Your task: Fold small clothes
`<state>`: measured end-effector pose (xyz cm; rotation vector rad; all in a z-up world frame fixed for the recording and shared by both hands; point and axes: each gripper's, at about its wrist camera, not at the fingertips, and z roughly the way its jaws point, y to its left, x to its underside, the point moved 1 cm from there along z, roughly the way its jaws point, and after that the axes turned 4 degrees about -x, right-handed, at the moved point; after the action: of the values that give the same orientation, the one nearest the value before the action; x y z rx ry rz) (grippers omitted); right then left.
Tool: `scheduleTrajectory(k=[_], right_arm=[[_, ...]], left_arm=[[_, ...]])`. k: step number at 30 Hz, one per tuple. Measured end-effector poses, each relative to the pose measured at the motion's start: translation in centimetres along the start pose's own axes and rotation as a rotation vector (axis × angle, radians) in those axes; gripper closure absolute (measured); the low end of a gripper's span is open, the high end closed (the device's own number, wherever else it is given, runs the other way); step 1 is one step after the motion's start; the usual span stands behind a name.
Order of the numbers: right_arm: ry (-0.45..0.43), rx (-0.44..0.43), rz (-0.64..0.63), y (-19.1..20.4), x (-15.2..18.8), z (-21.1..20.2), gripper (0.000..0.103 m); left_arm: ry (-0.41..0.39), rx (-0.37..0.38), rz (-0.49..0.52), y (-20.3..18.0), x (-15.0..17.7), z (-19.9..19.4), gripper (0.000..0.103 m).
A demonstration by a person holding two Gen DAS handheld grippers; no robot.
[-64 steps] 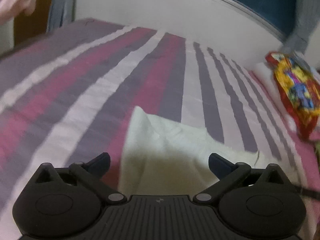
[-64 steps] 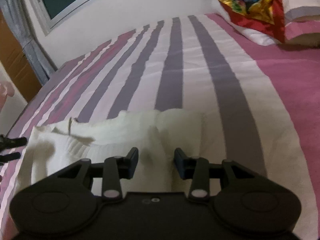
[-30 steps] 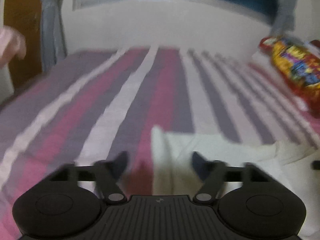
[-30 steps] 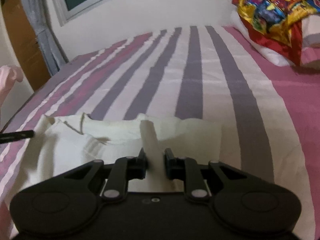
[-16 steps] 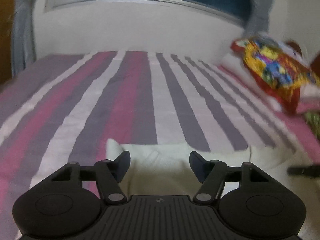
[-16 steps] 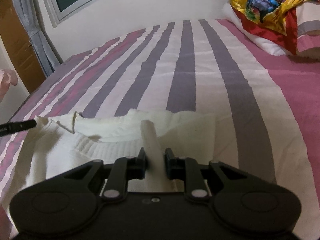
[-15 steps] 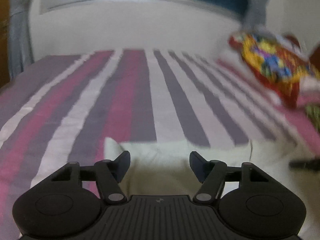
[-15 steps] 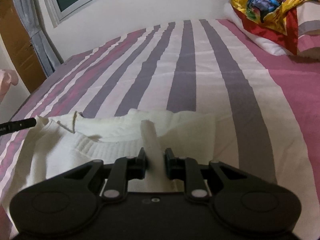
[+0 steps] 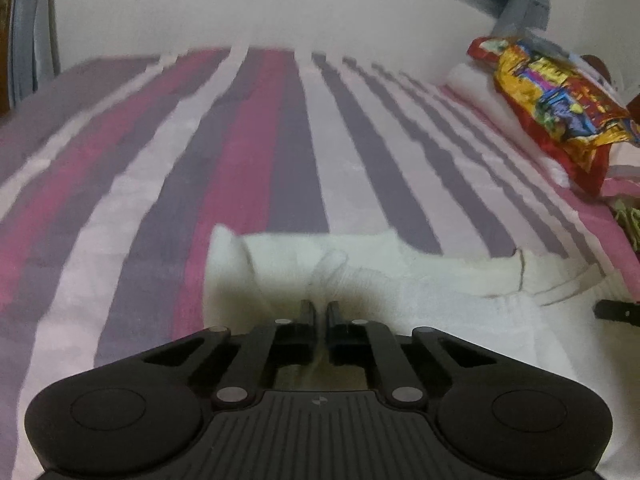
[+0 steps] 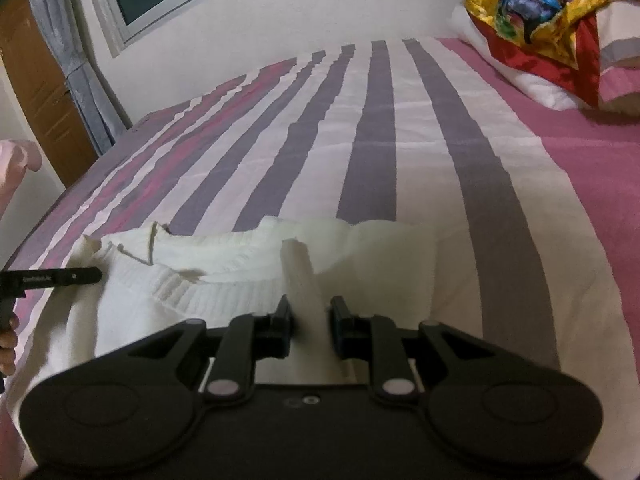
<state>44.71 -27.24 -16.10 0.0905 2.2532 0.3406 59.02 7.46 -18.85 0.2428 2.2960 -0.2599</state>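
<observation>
A cream knitted sweater [image 10: 224, 292] lies spread on a bed [image 10: 400, 152] covered by a sheet striped in white, purple and pink, and it takes up the near part of the bed in both wrist views. The left gripper [image 9: 319, 312] points down at the left part of the sweater [image 9: 360, 280]; its jaws are pressed almost together, and a small puckered ridge of cream fabric rises just ahead of the tips, pinched between them. The right gripper [image 10: 310, 314] holds the other side of the garment: a narrow upright fold of cream cloth stands between its two fingers and runs away from them toward the ribbed collar, so the jaws are pinched on that fold rather than fully together. In the right wrist view the ribbed neckline curves across the middle of the sweater, with a loose flap turned up at its far left end, and the tip of the left gripper [image 10: 60, 276] shows as a dark bar at the left edge, touching the sweater's edge. At the head of the bed, well apart from the sweater, a bright red and yellow patterned cloth [image 10: 536, 12] is draped over a white pillow [image 10: 532, 88]. A grey curtain [image 10: 76, 60] hangs beside the window at the far left.
</observation>
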Motion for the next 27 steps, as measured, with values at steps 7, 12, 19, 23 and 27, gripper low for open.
scheduleTrajectory(k=[7,12,19,23,27], right_arm=[[-0.124,0.018,-0.076,1.8,-0.8,-2.7,0.085],[-0.146,0.08,-0.058,0.9,-2.4,-2.1,0.088],[0.001,0.052,0.055,-2.1,-1.9,1.7,0.084],[-0.007,0.022,0.044,-2.3,-1.4,0.1,0.041],[0.036,-0.021,0.022,-1.6,-1.4,0.7,0.058]], left_arm=[[-0.169,-0.04,-0.083,0.5,-1.4,-3.3,0.098],[-0.118,-0.078,-0.114,0.9,-1.2,-1.2,0.098],[-0.043,-0.125,-0.099,0.3,0.1,1.2,0.098],[-0.033,-0.112,-0.1,0.8,0.5,1.1,0.098],[-0.031,-0.112,-0.096,0.9,0.8,0.8,0.098]])
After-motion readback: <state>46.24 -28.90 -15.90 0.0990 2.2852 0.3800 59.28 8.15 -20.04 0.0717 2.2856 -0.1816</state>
